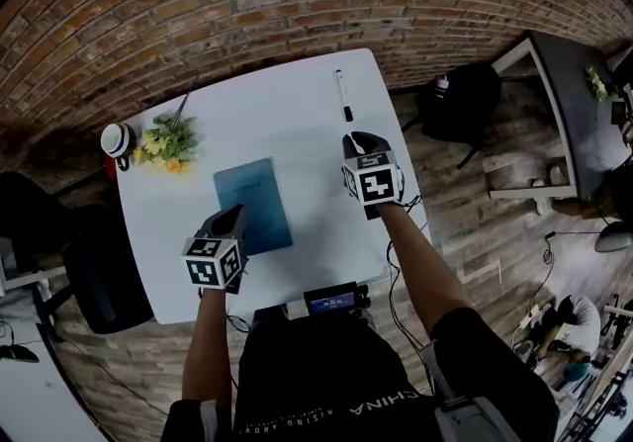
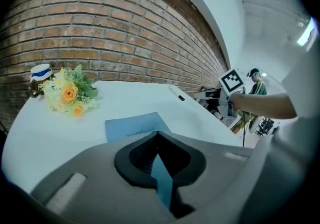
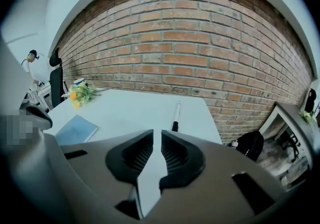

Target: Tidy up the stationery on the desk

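Observation:
A blue notebook lies flat in the middle of the white desk. My left gripper hangs over its near left corner, its jaws shut tip to tip. Blue shows through the slit behind the tips; I cannot tell whether they touch the notebook. A white marker with a black cap lies at the far right of the desk. My right gripper hovers just short of it, its jaws slightly parted and empty.
A bunch of yellow flowers and a small capped jar sit at the desk's far left. A black device is at the near edge. A black chair stands left, a dark bag right.

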A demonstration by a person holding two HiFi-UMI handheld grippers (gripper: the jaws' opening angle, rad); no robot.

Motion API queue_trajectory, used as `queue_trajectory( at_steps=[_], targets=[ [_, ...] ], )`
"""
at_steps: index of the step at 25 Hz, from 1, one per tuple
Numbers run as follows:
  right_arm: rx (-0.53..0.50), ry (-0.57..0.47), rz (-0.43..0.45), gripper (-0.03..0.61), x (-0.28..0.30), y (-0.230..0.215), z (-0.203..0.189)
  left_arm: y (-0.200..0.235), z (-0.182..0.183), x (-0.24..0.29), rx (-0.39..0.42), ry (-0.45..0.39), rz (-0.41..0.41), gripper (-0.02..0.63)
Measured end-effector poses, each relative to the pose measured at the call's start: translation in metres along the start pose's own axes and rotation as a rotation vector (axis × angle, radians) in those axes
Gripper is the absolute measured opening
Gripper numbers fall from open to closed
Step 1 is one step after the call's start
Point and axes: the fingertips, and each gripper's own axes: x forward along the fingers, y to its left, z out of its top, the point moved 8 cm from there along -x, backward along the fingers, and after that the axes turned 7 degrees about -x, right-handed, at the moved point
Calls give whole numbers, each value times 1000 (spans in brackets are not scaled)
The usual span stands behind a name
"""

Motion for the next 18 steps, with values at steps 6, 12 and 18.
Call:
queue_trajectory(
  at_steps=[6, 12, 18],
  targets=[
    [-1, 43, -29, 83, 44, -24, 1, -1, -8, -2, -21, 8, 50, 12],
    [8, 56, -56, 104, 71, -35, 5, 2, -24, -10, -73, 25, 92, 12],
    [19, 105, -62, 109, 88, -38, 4, 5, -28, -19, -90, 15, 120, 12]
  ],
)
